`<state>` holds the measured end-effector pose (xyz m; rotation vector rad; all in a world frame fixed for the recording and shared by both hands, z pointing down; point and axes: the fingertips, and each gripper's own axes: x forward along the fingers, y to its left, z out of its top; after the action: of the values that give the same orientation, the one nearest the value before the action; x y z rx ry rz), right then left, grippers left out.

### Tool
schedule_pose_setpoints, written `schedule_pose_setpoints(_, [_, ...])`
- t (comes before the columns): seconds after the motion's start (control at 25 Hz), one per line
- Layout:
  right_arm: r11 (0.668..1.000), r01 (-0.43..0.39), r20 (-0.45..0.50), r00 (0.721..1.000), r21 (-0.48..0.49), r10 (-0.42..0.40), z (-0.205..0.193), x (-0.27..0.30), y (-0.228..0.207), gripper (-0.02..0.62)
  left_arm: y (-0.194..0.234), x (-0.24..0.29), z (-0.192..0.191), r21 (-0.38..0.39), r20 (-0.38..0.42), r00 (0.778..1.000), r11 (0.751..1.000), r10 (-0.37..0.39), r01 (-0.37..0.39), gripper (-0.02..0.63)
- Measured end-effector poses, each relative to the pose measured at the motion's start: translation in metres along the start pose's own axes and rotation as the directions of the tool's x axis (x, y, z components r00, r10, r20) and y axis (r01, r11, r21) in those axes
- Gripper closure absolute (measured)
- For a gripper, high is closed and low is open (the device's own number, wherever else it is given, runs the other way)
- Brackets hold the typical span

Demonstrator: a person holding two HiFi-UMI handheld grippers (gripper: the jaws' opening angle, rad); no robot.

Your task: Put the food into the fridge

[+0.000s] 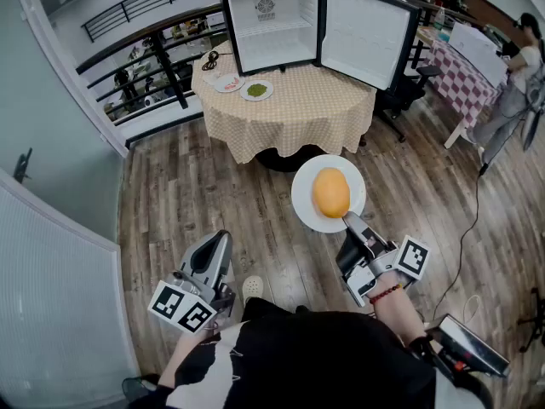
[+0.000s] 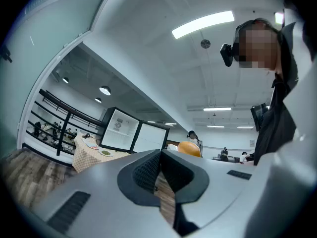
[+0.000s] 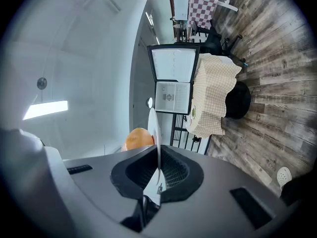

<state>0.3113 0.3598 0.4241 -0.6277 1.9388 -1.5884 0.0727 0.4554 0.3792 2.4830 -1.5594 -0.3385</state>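
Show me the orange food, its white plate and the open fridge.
orange food [image 1: 330,192]: head view, middle of its rounded top.
white plate [image 1: 304,198]: head view, bare left rim.
fridge [image 1: 274,37]: head view, white inner back wall.

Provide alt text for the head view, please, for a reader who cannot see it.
The right gripper holds a white plate by its rim, carrying a round orange food above a wooden floor. The left gripper is shut and empty. Ahead, an open fridge stands on a checked-cloth table.
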Motion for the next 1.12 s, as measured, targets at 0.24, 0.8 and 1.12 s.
schedule_pose_setpoints(0.24, [1.000,-0.003,-0.001,1.000,0.004,0.003,0.000,0.002,-0.003,0.572,0.003,0.004,-0.002,0.005,0.006,1.000,1.000,-0.008,0.008,0.591])
schedule_pose_setpoints(0.8, [0.996,-0.079,-0.014,0.997,0.038,0.079,0.007,0.004,-0.024,0.571,0.002,0.012,-0.023,0.037,0.005,1.000,0.999,-0.012,0.012,0.591])
schedule_pose_setpoints(1.12, [0.997,-0.053,0.009,0.999,0.052,0.053,0.060,0.085,-0.013,0.571,0.066,0.095,0.012,-0.001,0.002,0.999,0.999,-0.035,0.035,0.591])
